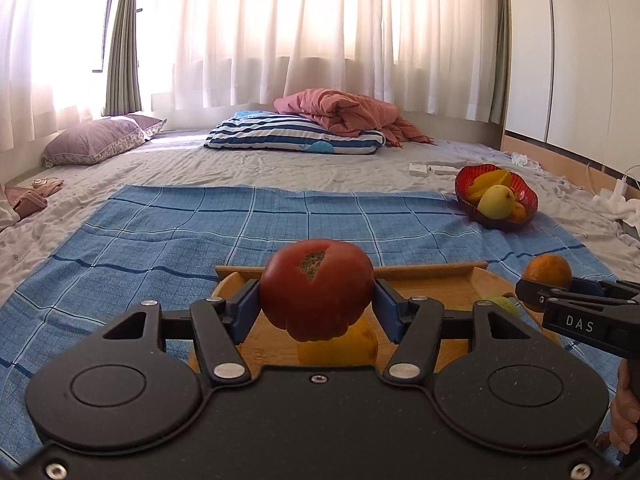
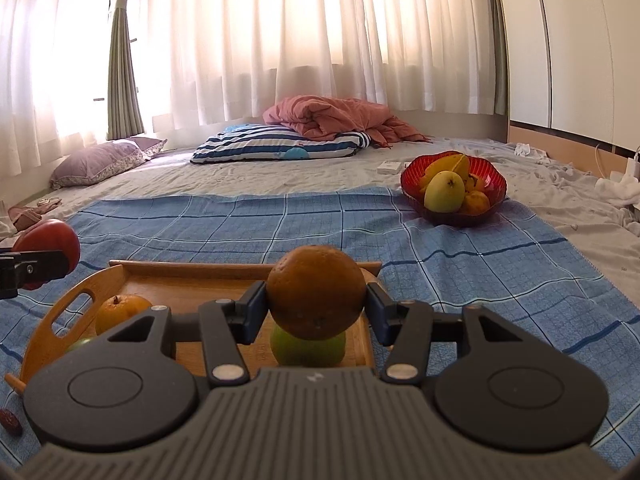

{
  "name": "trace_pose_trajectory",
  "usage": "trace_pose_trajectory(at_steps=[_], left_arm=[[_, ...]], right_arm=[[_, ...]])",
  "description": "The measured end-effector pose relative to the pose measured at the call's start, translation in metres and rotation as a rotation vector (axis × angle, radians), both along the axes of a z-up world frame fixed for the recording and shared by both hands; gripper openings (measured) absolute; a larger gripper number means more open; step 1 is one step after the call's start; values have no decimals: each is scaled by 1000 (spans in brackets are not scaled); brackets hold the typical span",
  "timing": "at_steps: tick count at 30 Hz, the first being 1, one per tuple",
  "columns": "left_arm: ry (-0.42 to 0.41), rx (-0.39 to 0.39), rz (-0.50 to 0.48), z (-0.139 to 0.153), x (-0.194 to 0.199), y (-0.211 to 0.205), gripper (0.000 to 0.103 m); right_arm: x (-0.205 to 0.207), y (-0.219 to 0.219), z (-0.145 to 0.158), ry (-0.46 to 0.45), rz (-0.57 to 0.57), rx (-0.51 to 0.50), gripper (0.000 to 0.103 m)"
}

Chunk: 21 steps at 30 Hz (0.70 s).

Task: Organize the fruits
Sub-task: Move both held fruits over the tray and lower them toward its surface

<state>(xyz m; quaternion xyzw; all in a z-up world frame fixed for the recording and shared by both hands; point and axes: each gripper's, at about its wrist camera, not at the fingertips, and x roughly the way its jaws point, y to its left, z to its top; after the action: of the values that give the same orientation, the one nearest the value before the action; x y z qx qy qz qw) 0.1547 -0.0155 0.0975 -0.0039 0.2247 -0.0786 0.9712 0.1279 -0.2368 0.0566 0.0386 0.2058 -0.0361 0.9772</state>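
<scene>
Left tongs (image 1: 316, 300) clamped on a round red tomato (image 1: 316, 288) and right tongs (image 2: 316, 308) clamped on a brownish round orange (image 2: 316, 292), both held above a rectangular wooden tray (image 2: 192, 284) on the blue checked cloth (image 2: 460, 272) covering the bed.

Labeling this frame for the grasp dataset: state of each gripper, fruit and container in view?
left gripper: shut on the tomato
tomato: held above the tray
right gripper: shut on the brown orange
brown orange: held above the tray
wooden tray: on the blue cloth, holding fruit
small orange: resting in tray, stem up
green fruit: in tray, under the brown orange
red bowl: on the cloth's far edge, full of fruit
</scene>
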Motion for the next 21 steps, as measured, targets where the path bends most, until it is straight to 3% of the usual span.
trace_pose_trajectory(at_steps=[21], left_arm=[[61,50,20,-17,73,-10,58]], right_arm=[[70,-11,2,100,14,21,56]])
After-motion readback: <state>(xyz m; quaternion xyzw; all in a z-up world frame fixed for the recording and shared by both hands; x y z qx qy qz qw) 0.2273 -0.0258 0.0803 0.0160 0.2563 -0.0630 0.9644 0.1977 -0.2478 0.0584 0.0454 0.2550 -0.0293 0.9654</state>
